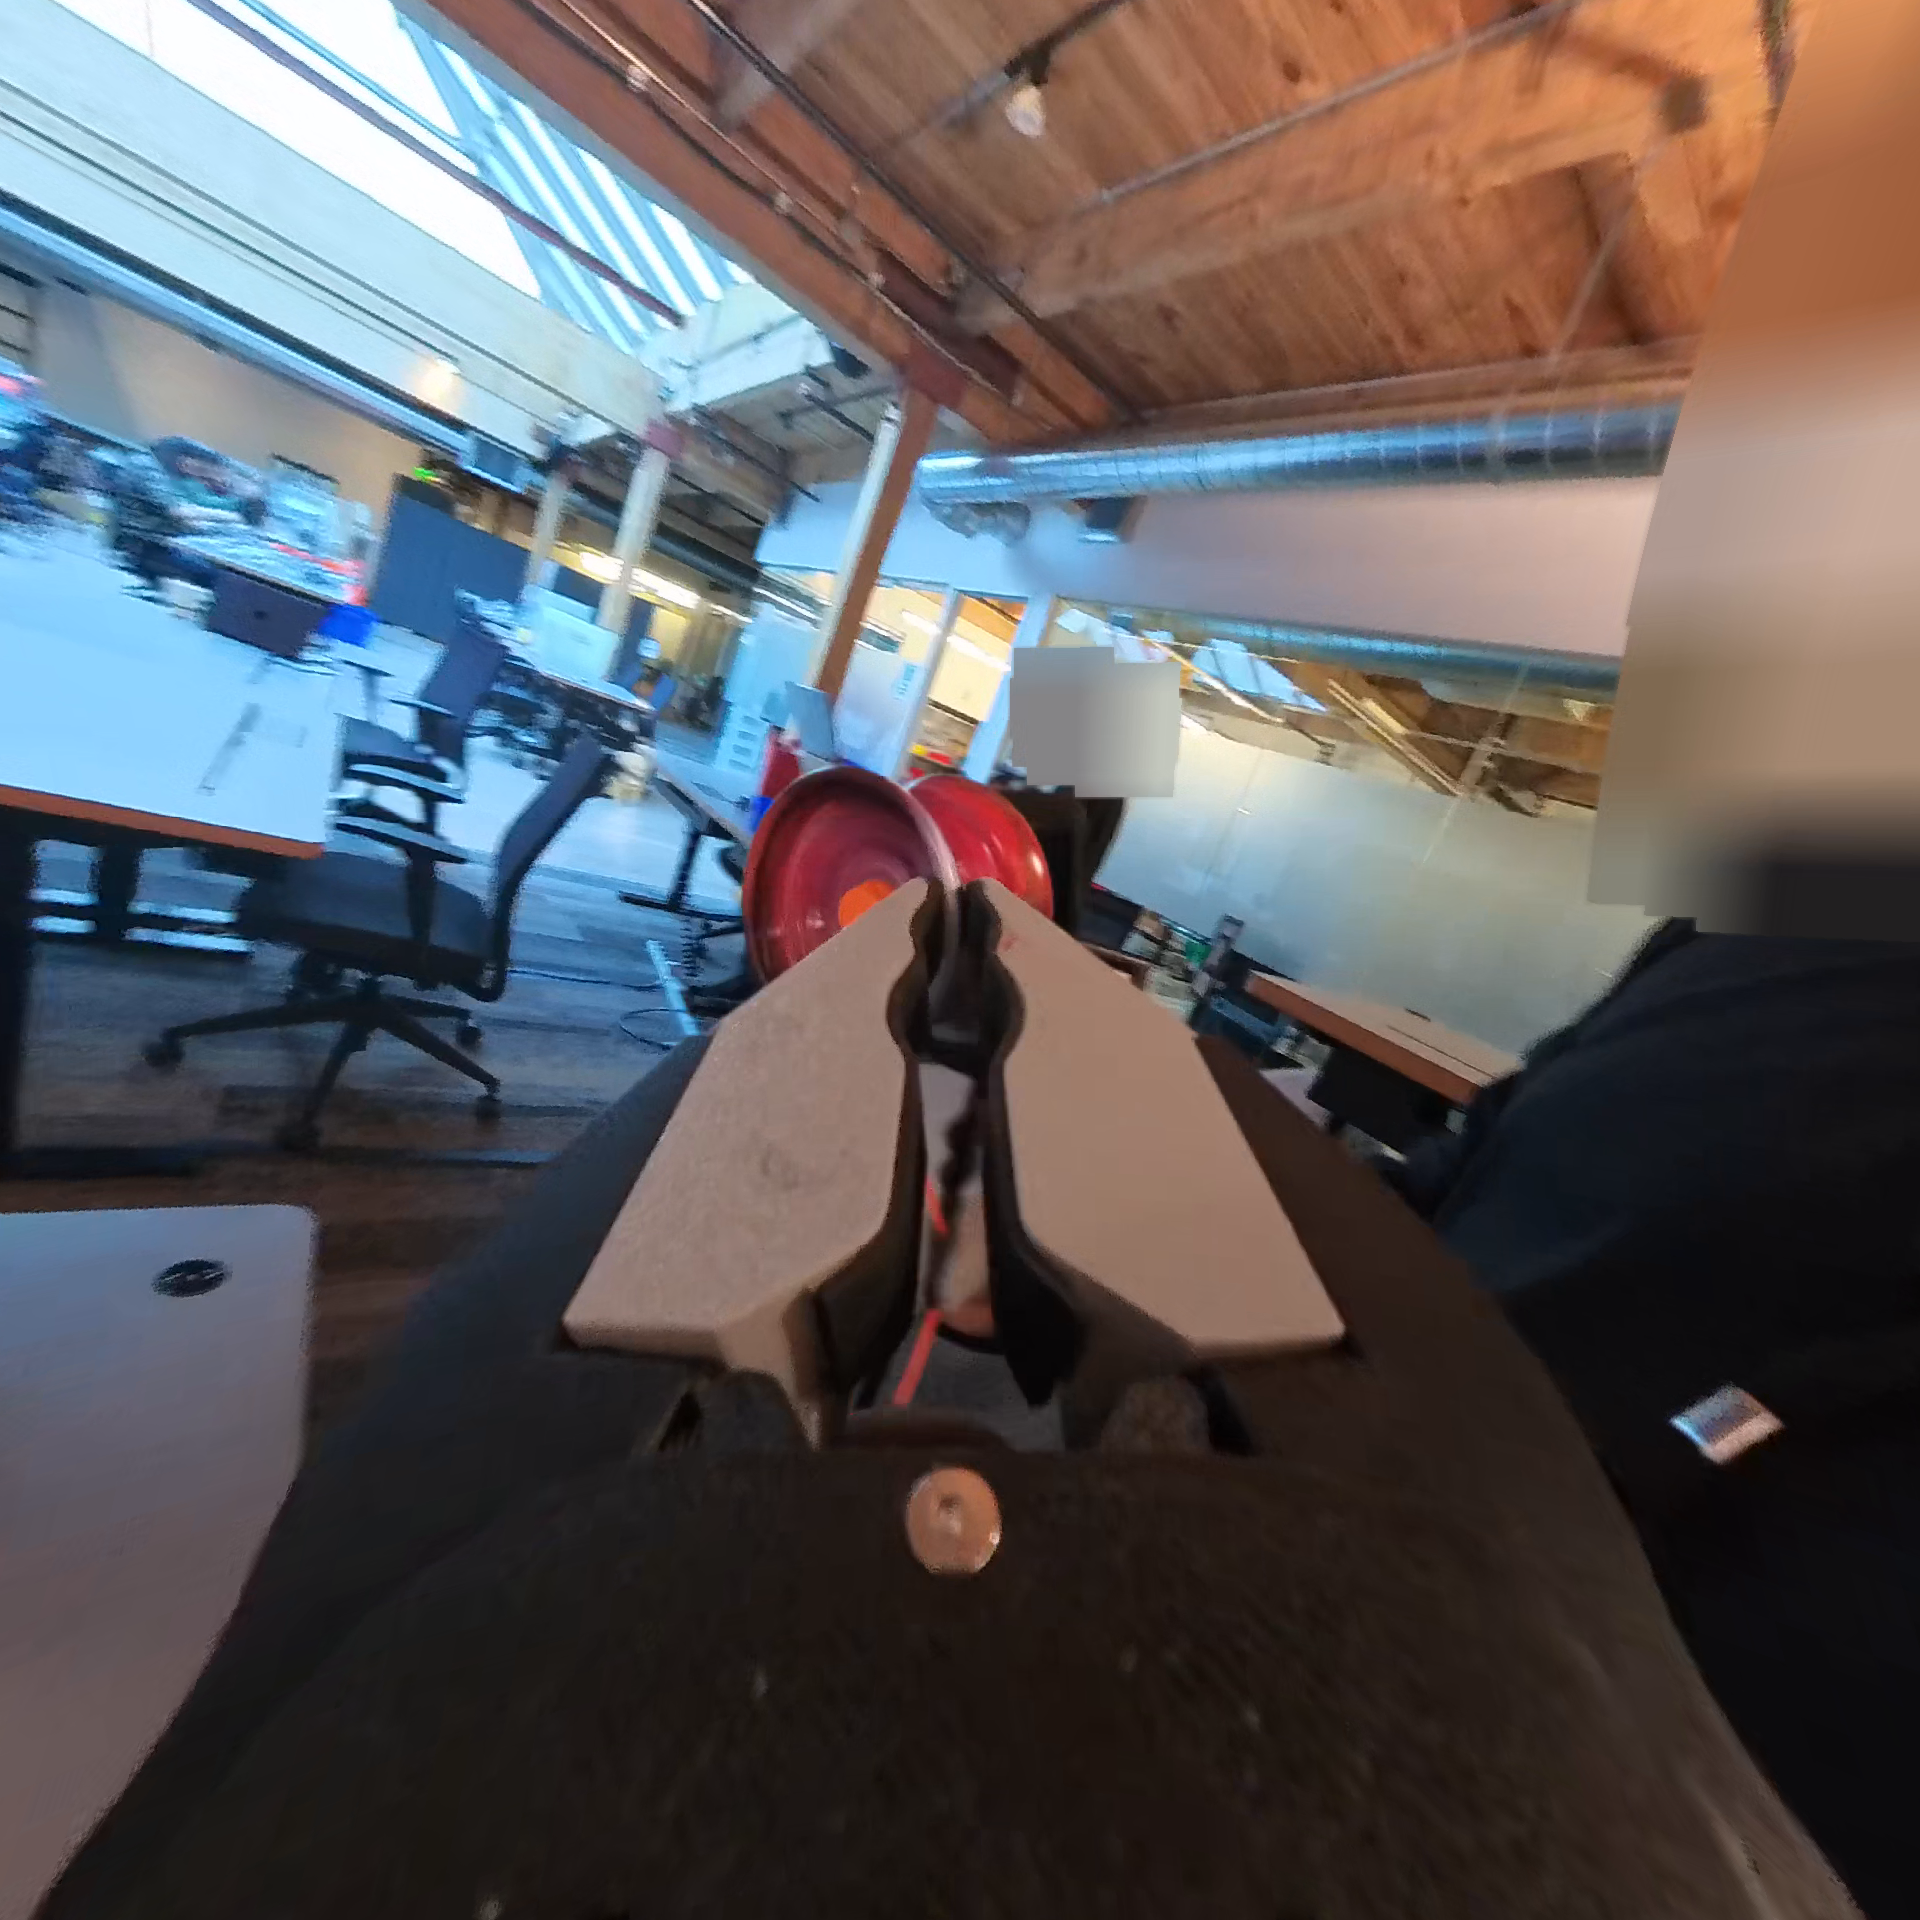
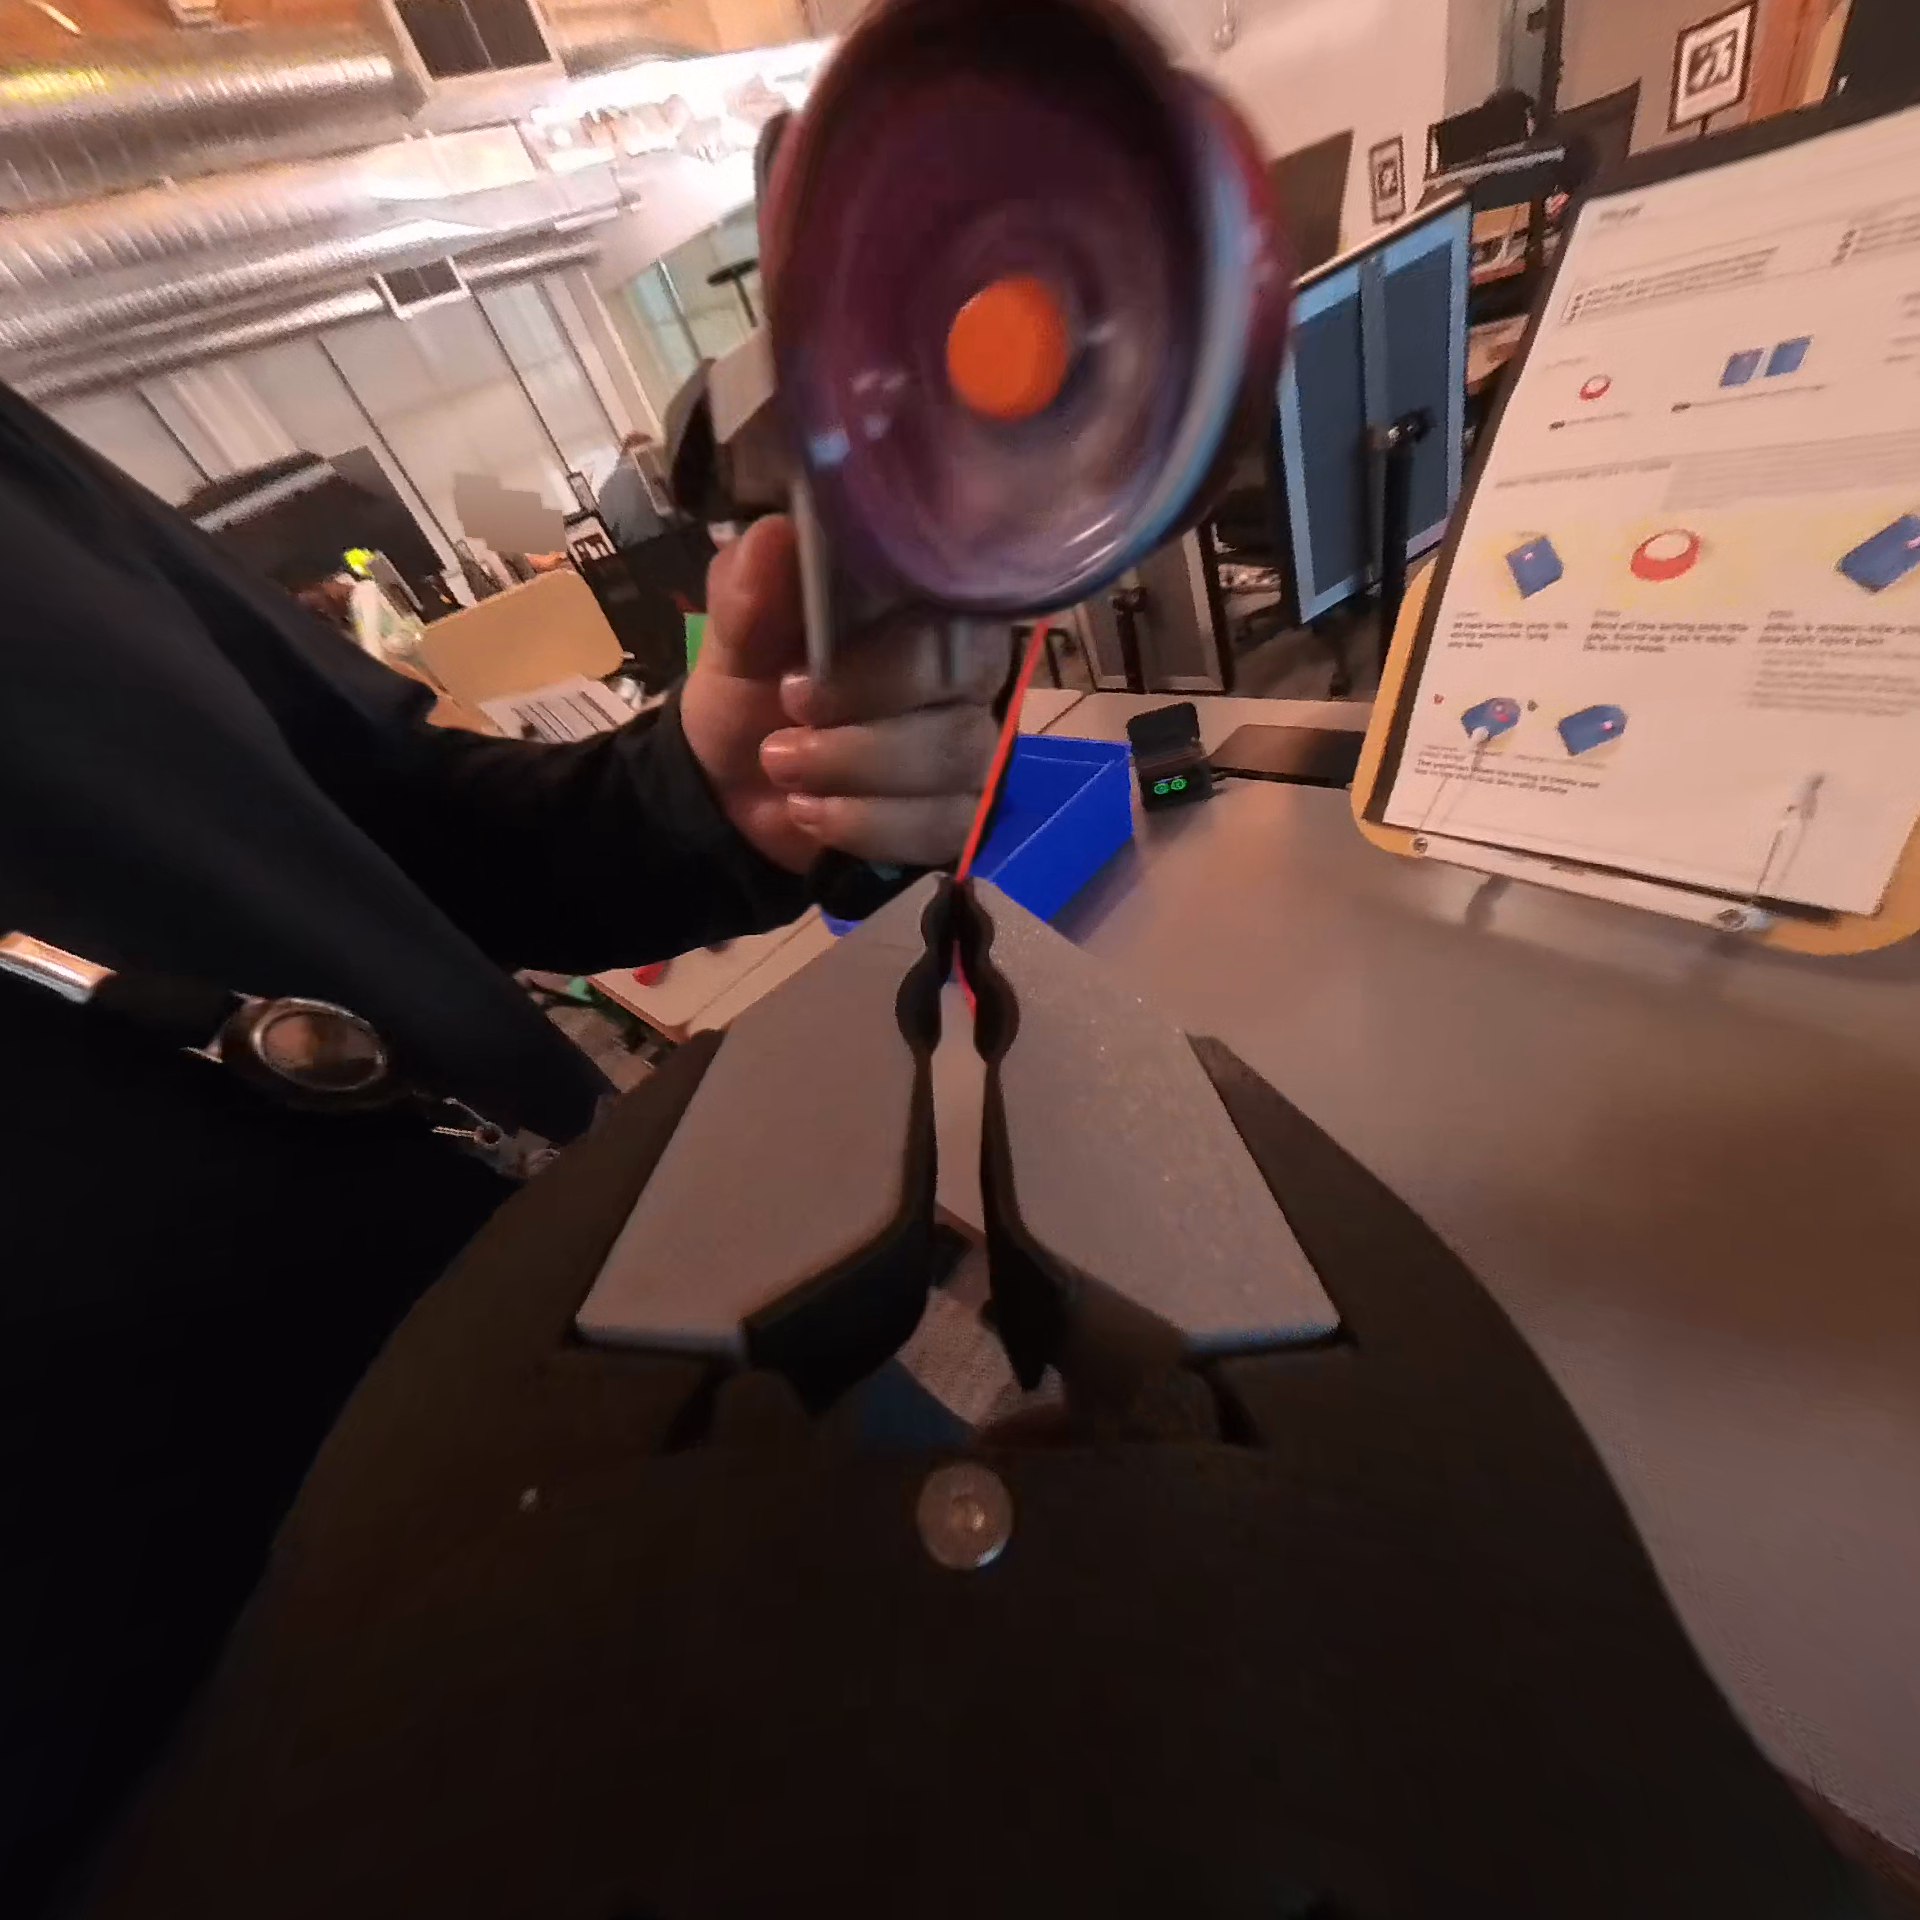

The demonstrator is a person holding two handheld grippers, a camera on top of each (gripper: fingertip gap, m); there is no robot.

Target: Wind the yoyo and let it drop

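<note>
My left gripper point(image 1: 951, 896) is shut on the rim of one half of the red yoyo point(image 1: 831, 878), held up in the air and pointing upward. The yoyo has an orange hub. In the right wrist view the yoyo point(image 2: 1023, 312) looms large and blurred just above my right gripper point(image 2: 958, 885). A red string point(image 2: 1000, 748) runs down from the yoyo into my right gripper's shut fingertips, which pinch it. A hand point(image 2: 821, 717) grips the left gripper's handle behind the yoyo.
A grey table point(image 2: 1455, 1039) carries a blue bin point(image 2: 1060, 810), a small black device point(image 2: 1169, 758) with green lights and an instruction board point(image 2: 1683, 540) at right. A person in black stands close at left. Office chairs point(image 1: 416, 904) and desks lie beyond. The tips of one gripper are about 9 cm away from the tips of the other.
</note>
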